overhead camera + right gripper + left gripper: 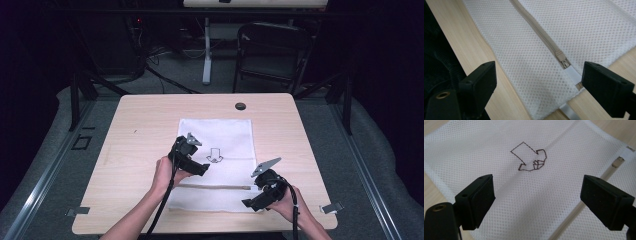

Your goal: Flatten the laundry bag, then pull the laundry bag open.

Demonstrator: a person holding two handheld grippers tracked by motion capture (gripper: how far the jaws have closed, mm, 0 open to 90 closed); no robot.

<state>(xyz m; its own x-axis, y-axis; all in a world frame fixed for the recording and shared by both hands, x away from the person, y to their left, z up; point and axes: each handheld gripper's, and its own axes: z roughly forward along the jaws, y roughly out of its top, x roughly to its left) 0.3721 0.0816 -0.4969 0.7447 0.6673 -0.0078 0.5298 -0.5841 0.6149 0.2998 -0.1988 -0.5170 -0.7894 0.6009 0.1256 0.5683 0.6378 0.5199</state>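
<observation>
White mesh laundry bag [220,150] with beige zipper [541,35] lies flat on the light wooden tabletop [135,150]. We hold both jaws wide, empty: left hand-held gripper [536,197] above the bag's middle, right hand-held gripper [536,82] near the zipper pull [564,62]. We judge a grasp comes next: close on the pull.

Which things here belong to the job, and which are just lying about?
In the job: mesh bag, zipper, zipper pull, left gripper, right gripper.
Lying about: folding chair, table grommet, table clips.
</observation>
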